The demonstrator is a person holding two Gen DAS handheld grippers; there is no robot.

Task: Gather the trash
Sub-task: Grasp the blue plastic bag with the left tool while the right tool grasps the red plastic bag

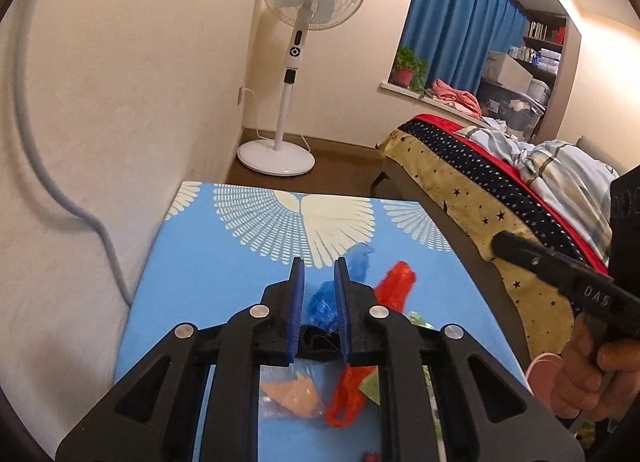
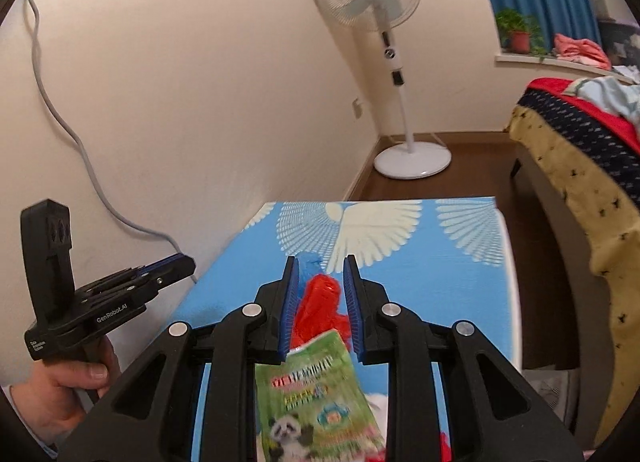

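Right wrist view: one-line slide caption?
Right gripper, nothing between its fingers, above red plastic bag and green panda wrapper on blue patterned table.

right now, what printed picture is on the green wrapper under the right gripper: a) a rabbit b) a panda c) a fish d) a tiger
b: in the right wrist view the green wrapper lying on the blue table shows a black-and-white panda near its lower left corner.

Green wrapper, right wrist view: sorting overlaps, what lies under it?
The green wrapper covers the near end of a red bag on the blue table; anything else beneath is hidden.
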